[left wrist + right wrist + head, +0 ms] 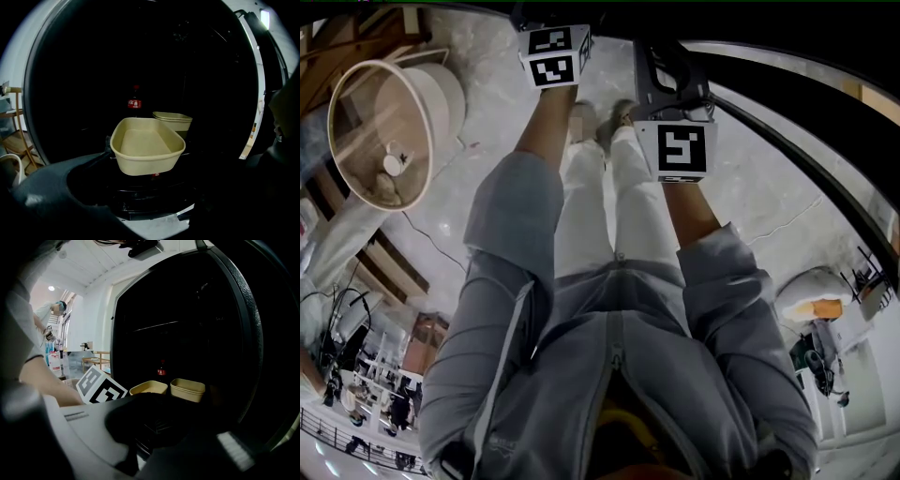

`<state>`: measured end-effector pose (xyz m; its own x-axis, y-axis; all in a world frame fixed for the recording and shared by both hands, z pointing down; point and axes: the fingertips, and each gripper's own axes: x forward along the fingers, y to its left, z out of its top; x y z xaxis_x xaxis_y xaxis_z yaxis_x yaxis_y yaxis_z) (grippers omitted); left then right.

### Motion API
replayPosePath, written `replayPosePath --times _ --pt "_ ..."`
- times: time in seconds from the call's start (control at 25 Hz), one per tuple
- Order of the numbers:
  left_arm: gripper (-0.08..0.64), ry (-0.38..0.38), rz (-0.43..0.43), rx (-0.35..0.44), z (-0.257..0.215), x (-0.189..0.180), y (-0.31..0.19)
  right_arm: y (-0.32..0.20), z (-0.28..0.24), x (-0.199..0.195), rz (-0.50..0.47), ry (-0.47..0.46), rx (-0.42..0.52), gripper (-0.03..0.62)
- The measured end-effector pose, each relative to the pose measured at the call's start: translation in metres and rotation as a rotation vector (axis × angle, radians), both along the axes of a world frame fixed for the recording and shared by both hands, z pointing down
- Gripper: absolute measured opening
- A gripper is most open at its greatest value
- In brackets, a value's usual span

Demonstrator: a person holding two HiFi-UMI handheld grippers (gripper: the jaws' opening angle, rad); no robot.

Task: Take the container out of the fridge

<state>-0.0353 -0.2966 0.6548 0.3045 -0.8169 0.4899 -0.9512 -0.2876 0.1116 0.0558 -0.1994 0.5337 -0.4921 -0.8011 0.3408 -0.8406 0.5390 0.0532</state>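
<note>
Reaching into the dark fridge (93, 70) with the left gripper (555, 54), jaws spread wide to straddle the near container (146, 147) on its shelf (150, 190), not yet pressing; right gripper (673, 112) back at the right, jaws apart, empty.

The place looks like a large indoor hall furnished with household pieces, not a closed-off kitchen. A dark fridge (140, 56) stands open with a cola bottle (134, 101) and pale food containers (146, 150) inside. Around it are a pale marbled floor (750, 187), a round woven basket (389, 131), wooden shelving (394, 267) and a wooden table (96, 359). The ceiling (89, 263) is high and white, a loose cable (431, 239) lies on the floor, and another person (51, 315) stands in the background.
</note>
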Motion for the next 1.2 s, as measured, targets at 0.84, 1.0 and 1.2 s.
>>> replayPosePath --times 0.84,1.0,1.2 --pt "0.485 -0.023 -0.035 -0.03 0.004 -0.003 -0.014 0.009 0.013 0.008 0.028 0.004 -0.041 0.0" --pt "0.48 -0.021 -0.025 -0.015 -0.002 -0.003 -0.007 0.01 0.011 0.006 0.031 0.001 -0.039 0.0" --pt "0.474 -0.011 -0.023 0.004 -0.009 -0.006 0.009 0.012 0.007 0.003 0.027 0.004 -0.037 0.0"
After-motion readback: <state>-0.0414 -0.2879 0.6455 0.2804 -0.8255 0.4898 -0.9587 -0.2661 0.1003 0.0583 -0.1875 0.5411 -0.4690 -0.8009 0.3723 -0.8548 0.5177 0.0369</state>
